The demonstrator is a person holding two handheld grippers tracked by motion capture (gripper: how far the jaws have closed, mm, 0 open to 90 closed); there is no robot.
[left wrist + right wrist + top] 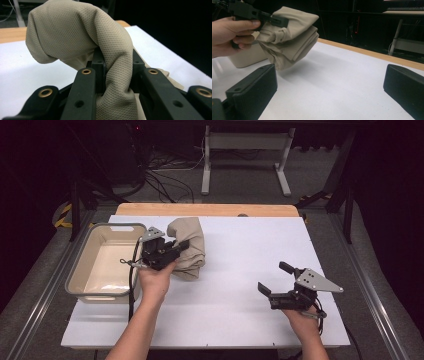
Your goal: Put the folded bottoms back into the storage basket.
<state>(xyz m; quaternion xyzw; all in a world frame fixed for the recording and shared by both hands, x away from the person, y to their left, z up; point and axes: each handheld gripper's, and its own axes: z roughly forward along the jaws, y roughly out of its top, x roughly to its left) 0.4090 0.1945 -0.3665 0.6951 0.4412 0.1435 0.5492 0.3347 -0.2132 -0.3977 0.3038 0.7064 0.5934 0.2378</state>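
A folded beige cloth [189, 247] hangs lifted above the white table, just right of the tub. My left gripper [181, 246] is shut on one fold of it; in the left gripper view the beige cloth [82, 37] is pinched between the black jaws of the left gripper [117, 67] and bulges up over them. The right gripper view shows the beige cloth [289, 37] clear of the table, with its shadow below. My right gripper [272, 277] stands open over the table's right front, well apart from the cloth, and the wide-apart jaws of the right gripper [329, 82] hold nothing.
A cream plastic tub [107, 262] with a grey rim sits at the table's left edge, next to the left hand. The white table sheet [250, 245] has a wooden strip [207, 210] along its far edge. A white desk frame [245, 155] and cables stand beyond.
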